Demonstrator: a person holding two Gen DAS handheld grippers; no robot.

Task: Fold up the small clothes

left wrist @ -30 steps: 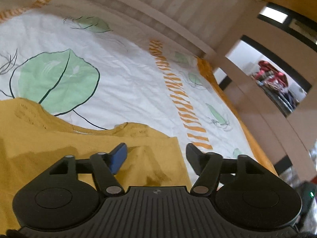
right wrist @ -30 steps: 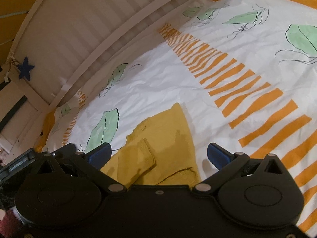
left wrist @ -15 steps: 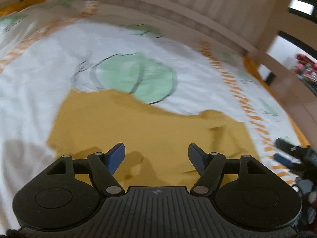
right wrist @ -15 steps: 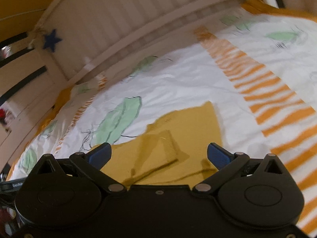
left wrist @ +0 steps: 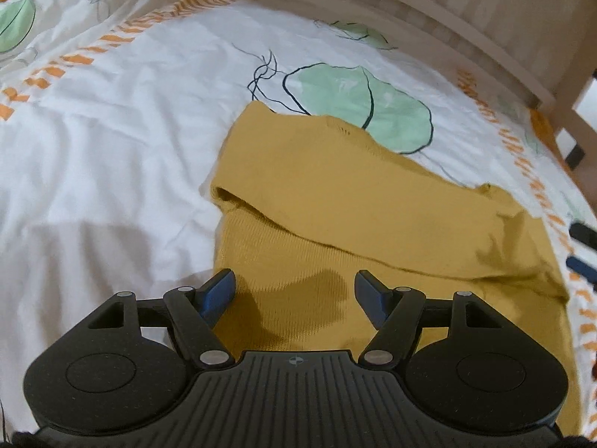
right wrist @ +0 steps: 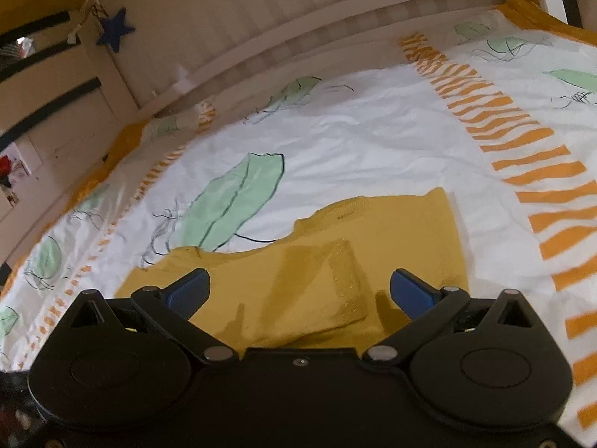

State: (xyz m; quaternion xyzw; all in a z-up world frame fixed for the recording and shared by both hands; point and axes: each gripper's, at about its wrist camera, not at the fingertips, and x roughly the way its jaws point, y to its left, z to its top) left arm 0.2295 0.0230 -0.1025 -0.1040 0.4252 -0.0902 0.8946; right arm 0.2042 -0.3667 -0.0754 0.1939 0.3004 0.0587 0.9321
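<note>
Both grippers hover with jaws spread wide and nothing held. Our left gripper [left wrist: 294,291] hangs over the near hem of the mustard sweater [left wrist: 373,201], which lies on the leaf-print bedsheet [left wrist: 112,130] ahead of the jaws; one sleeve is already folded across the body just beyond them. Our right gripper [right wrist: 300,293] faces the same sweater, its folded sleeve [right wrist: 321,280] between the jaws. To fold well, we judge we should pinch only the hem corners, both layers together, lift evenly on both sides, and lay the hem toward the neckline without dragging the sleeve loose.
</note>
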